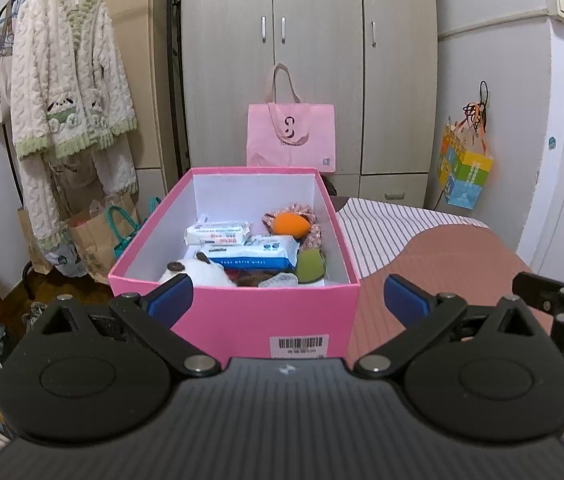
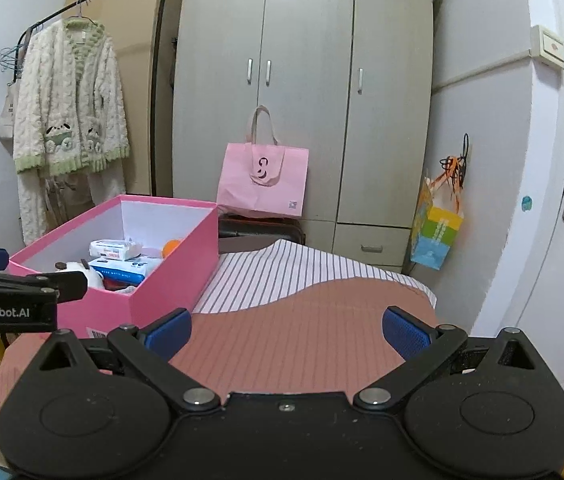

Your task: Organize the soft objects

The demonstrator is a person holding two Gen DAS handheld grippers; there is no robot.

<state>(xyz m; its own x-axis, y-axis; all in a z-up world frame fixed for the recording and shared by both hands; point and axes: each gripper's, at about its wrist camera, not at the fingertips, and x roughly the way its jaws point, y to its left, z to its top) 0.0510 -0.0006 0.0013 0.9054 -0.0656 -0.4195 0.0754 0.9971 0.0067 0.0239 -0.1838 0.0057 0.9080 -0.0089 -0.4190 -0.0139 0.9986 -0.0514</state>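
A pink box [image 1: 242, 312] stands on the bed, its top uncovered. Inside lie two wipe packs [image 1: 250, 254], a white plush toy [image 1: 198, 274], an orange soft ball [image 1: 290, 226], a green soft piece [image 1: 310, 266] and floral cloth [image 1: 314, 232]. My left gripper [image 1: 288, 300] hovers open just before the box's near wall, holding nothing. In the right wrist view the same box [image 2: 170, 284] sits at the left. My right gripper [image 2: 288, 334] is open and empty over the bedspread, right of the box. The left gripper's body [image 2: 10, 296] shows at that view's left edge.
The bed has a dusty-pink cover [image 2: 306, 340] and striped sheet [image 2: 282, 272]. A wardrobe [image 2: 302, 92] stands behind with a pink tote bag [image 2: 262, 180]. A fleece robe [image 1: 66, 92] hangs on a rack at left, paper bags [image 1: 94, 236] below. A door [image 2: 562, 200] is at right.
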